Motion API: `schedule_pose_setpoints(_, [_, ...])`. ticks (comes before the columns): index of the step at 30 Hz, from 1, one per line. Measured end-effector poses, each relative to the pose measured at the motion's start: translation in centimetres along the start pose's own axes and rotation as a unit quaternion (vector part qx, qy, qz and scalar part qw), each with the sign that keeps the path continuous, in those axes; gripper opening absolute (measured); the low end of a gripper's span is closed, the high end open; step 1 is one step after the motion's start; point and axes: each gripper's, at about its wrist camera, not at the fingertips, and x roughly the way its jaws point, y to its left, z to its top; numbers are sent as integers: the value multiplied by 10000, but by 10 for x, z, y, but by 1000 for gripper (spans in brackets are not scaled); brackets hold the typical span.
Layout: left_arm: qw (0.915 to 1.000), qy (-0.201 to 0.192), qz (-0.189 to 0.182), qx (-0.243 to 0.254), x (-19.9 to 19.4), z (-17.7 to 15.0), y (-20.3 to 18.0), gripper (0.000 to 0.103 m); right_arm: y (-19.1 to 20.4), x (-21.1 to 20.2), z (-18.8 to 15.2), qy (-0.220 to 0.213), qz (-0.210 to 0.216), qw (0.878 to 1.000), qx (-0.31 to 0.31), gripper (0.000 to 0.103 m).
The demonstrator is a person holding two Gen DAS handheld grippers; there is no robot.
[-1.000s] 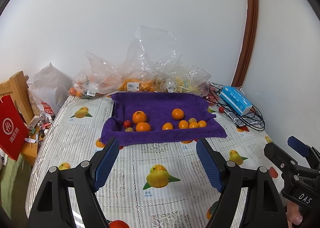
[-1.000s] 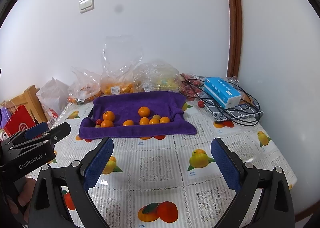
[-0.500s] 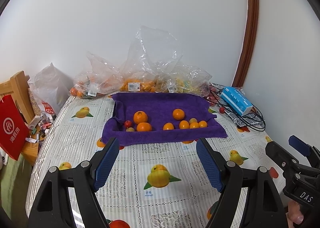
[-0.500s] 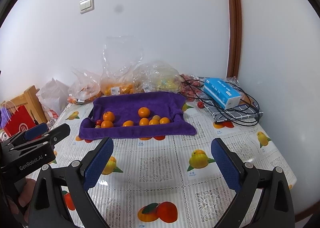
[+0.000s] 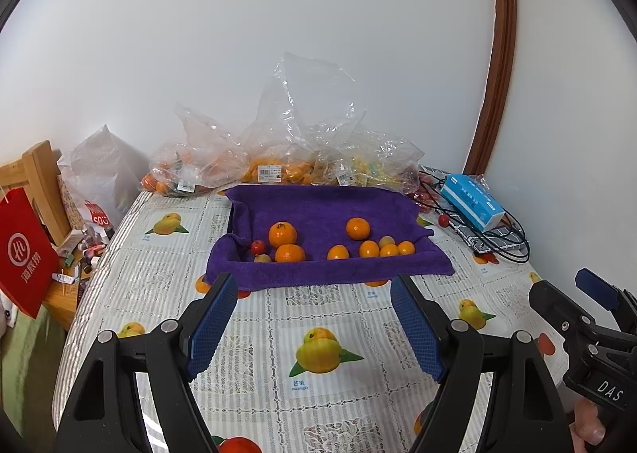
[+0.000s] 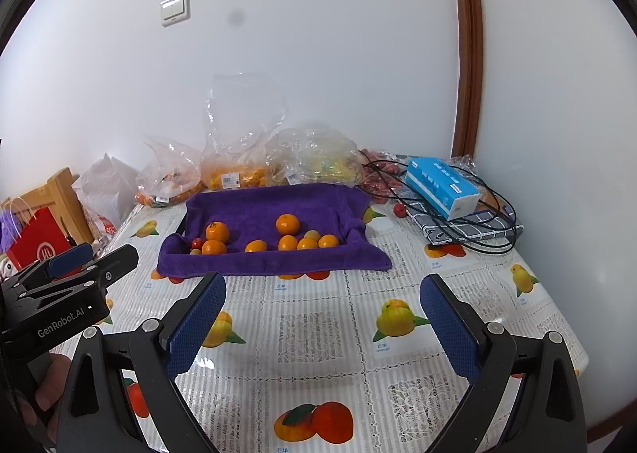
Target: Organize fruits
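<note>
Both tongs gape with nothing between their blue pads: the left tongs [image 5: 310, 317] and right tongs [image 6: 322, 313] hover over the fruit-print desk [image 6: 318, 333]. At twelve o'clock, small orange tangerines [image 5: 282, 235] lie in the purple towel-lined tray [image 5: 318, 210], before clear plastic fruit bags [image 5: 302, 134].

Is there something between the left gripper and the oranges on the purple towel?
Nothing visible. The left gripper hangs open over bare tablecloth; only the towel's raised front edge lies before the oranges.
</note>
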Motion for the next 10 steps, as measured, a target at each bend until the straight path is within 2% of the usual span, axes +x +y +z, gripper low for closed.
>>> schedule_pose_setpoints(10, [10000,-15,25,-16,-1,0,1,78,0,2,2,-1,14,10000,-33,97])
